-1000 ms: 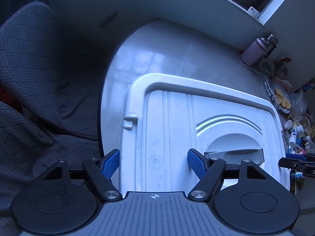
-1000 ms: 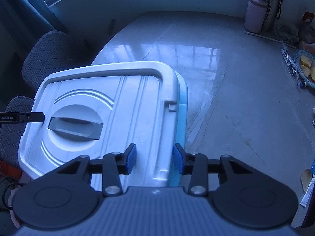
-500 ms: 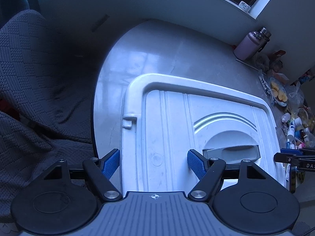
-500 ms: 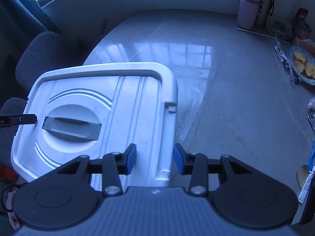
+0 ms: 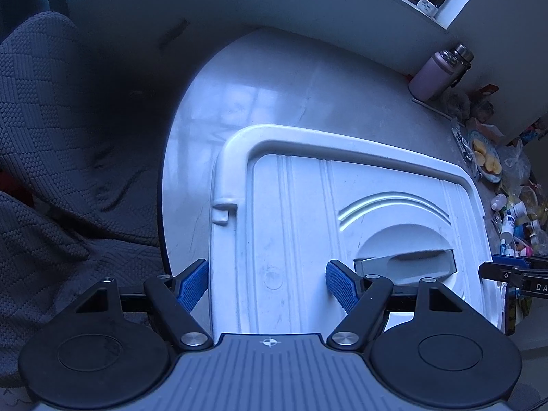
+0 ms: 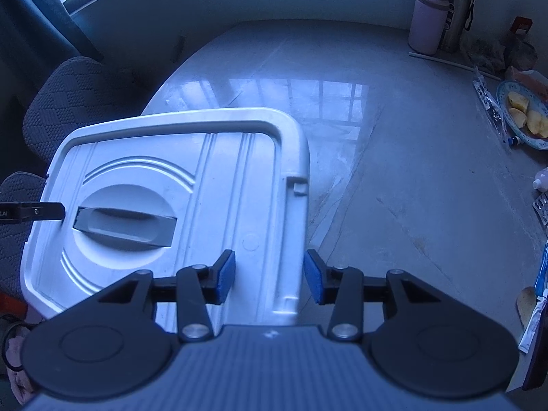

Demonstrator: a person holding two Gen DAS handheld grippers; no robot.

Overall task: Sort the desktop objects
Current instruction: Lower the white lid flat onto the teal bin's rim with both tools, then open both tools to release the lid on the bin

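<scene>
A white plastic box lid [image 5: 342,205] with a grey recessed handle [image 5: 404,263] fills the lower middle of both views; it also shows in the right wrist view [image 6: 178,178]. My left gripper [image 5: 267,282] is open, its blue pads straddling the lid's left edge. My right gripper [image 6: 270,279] is open, its pads either side of the lid's right rim. Whether the pads touch the lid is unclear. The box beneath is hidden.
The grey marble table [image 6: 394,130] carries a pink bottle [image 6: 428,20] and a steel flask [image 6: 457,7] at the far right, a plate of cut fruit [image 6: 525,120], and small bottles and packets [image 5: 513,219] along the right. A dark padded chair [image 5: 68,137] stands left.
The lid and both grippers have risen and drawn back from the table; the blue box edge seen beside the lid a second ago is out of sight. Jaw openings are unchanged.
</scene>
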